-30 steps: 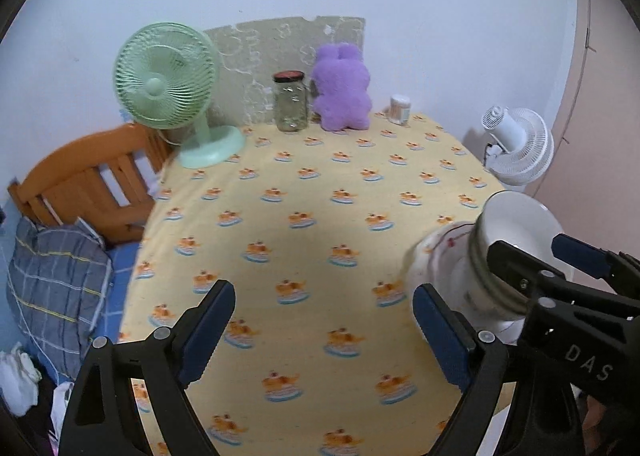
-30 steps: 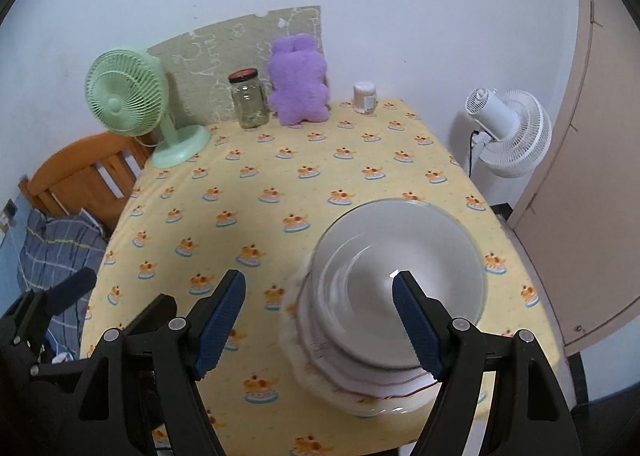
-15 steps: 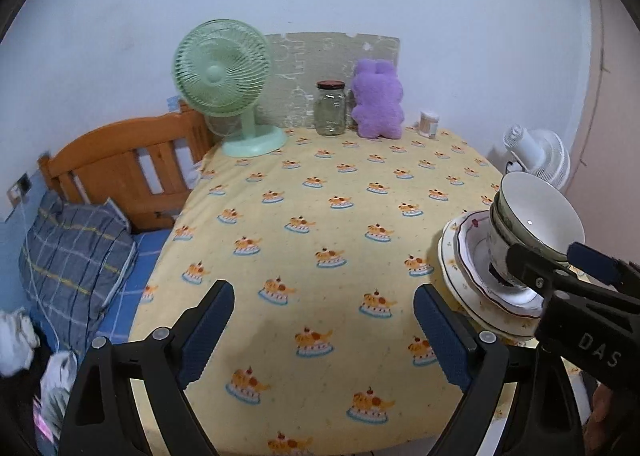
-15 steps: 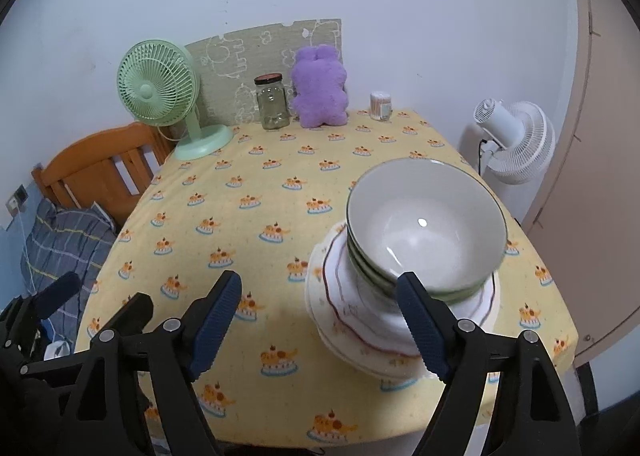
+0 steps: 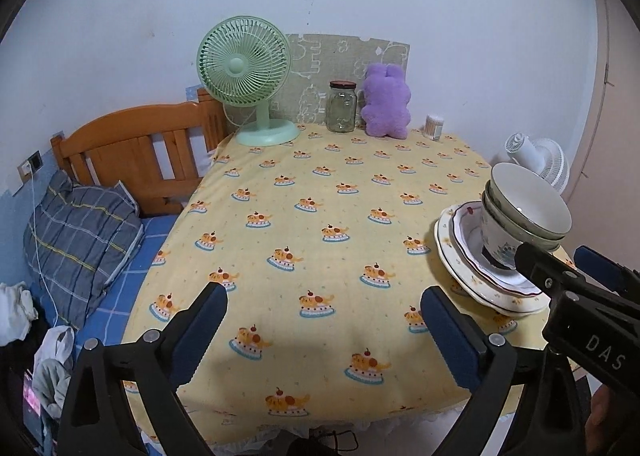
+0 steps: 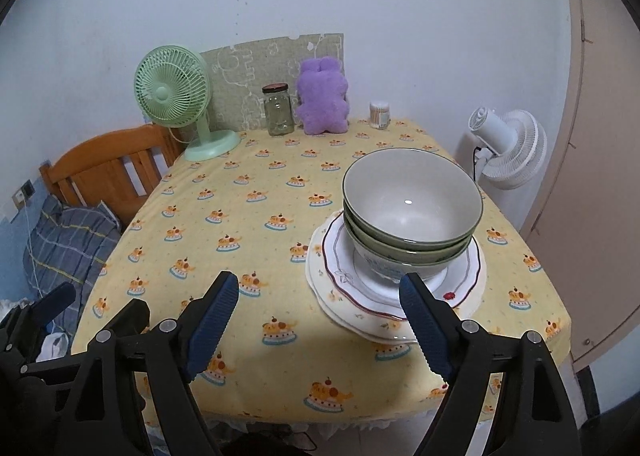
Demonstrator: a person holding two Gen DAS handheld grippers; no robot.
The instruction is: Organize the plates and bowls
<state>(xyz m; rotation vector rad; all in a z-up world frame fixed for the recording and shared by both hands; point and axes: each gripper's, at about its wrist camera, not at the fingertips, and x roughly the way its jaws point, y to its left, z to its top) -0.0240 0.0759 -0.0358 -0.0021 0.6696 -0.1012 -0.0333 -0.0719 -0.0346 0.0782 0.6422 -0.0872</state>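
Observation:
A stack of green-rimmed bowls (image 6: 412, 208) sits on a stack of white plates (image 6: 340, 276) with a dark red trim, on the right part of the yellow tablecloth (image 6: 260, 224). In the left wrist view the bowls (image 5: 528, 208) and plates (image 5: 460, 248) are at the right. My right gripper (image 6: 320, 312) is open and empty, held back at the table's near edge, just in front of and left of the plates. My left gripper (image 5: 324, 316) is open and empty over the near edge, left of the stack.
At the back of the table stand a green fan (image 6: 176, 104), a glass jar (image 6: 278, 110), a purple plush toy (image 6: 324, 100) and a small container (image 6: 380, 114). A white fan (image 6: 508, 148) stands right of the table. A wooden bed frame (image 5: 136, 160) with a pillow is to the left.
Both grippers have pulled back and up from the table, away from the stack. The bowls and plates stay where they are. Both stay open.

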